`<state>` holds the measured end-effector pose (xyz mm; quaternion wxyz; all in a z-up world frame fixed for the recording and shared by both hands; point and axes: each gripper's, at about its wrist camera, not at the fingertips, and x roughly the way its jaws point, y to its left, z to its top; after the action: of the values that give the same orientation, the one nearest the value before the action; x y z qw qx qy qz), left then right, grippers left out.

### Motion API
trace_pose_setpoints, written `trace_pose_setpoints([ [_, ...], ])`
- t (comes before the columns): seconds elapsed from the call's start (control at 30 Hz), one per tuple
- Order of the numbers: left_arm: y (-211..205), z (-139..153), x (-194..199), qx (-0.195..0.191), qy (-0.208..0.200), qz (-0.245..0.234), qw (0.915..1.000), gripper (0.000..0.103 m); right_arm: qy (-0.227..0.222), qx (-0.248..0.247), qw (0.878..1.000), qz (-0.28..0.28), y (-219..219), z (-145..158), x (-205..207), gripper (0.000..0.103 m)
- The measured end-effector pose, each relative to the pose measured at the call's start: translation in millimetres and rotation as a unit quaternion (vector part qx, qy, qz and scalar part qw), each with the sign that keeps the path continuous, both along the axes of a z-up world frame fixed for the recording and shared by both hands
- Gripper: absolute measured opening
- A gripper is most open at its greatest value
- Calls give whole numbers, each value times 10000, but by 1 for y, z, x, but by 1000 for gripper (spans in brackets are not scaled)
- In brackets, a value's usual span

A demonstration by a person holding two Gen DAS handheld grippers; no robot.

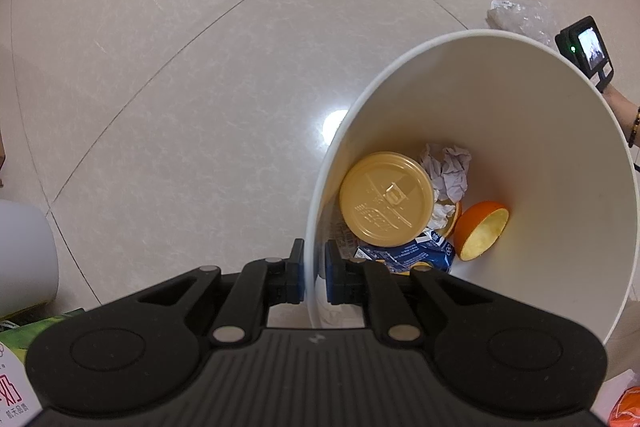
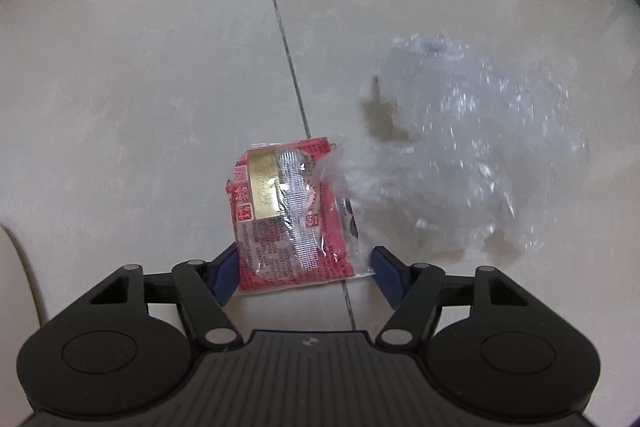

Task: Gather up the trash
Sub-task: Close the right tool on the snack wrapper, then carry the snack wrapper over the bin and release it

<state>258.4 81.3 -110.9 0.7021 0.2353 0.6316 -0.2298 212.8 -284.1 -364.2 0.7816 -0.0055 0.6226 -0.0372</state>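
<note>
We see the red wrapper (image 2: 288, 215) flat on the floor (image 2: 140, 107), long axis running away from us, between our right gripper (image 2: 306, 269)'s spread jaws, not yet pinched. Blurred clear plastic (image 2: 460, 147) overlaps its right edge. Our left gripper (image 1: 314, 277) is clenched on the white bin (image 1: 520, 131)'s rim.

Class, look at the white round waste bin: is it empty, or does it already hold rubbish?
Not empty. Inside the white round waste bin lie a gold round lid, crumpled white paper, an orange peel half and a blue carton.
</note>
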Motion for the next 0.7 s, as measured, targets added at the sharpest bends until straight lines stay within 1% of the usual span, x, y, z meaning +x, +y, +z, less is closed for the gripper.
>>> trace_pose_setpoints([
  [0.17, 1, 0, 0, -19, 4, 27, 10000, 7, 120, 53, 9999, 15, 0, 8, -9, 72],
  [0.3, 1, 0, 0, -18, -13, 13, 10000, 7, 203, 82, 9997, 133, 1, 30, -16, 72],
  [0.5, 0, 0, -1, 1, -35, 15, 10000, 7, 126, 213, 9989, 393, 10, 92, -25, 72],
  [0.6, -1, 0, -1, 5, -37, 16, 10000, 7, 42, 175, 9983, 556, 18, 131, -47, 72],
  [0.63, -2, 0, -2, 21, -53, -54, 10000, 7, 2, 196, 9979, 610, 20, 142, -52, 72],
  [0.7, -1, 0, -2, 7, -44, -24, 10000, 7, -76, 235, 9974, 678, 27, 166, -57, 72],
])
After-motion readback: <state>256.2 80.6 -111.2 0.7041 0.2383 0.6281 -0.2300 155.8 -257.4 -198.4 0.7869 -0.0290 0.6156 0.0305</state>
